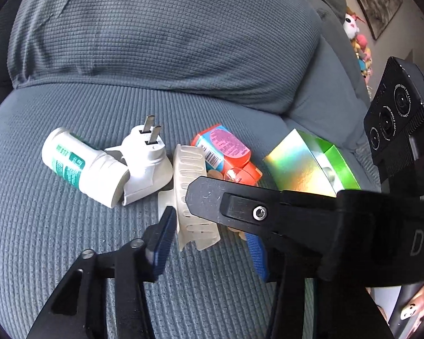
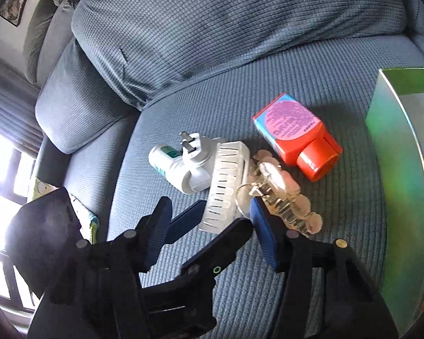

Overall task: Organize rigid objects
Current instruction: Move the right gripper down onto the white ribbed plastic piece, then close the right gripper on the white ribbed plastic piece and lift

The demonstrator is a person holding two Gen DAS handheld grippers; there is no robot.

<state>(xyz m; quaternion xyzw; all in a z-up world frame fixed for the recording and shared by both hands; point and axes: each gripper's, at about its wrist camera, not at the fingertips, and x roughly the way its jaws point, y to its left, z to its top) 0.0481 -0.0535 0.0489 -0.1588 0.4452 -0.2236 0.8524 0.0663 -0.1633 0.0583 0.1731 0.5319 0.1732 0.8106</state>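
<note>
On a grey-blue sofa seat lie a white plug-in device with a green-labelled bottle, a frosted white hair claw, a clear hair claw and an orange-red block with a pink label. My left gripper is open, its blue pads either side of the white claw. My right gripper is open around the same claw; its black finger crosses the left wrist view.
An open green box with a shiny holographic side stands on the seat at the right. A large back cushion rises behind the objects. Soft toys and a framed picture are at the far right.
</note>
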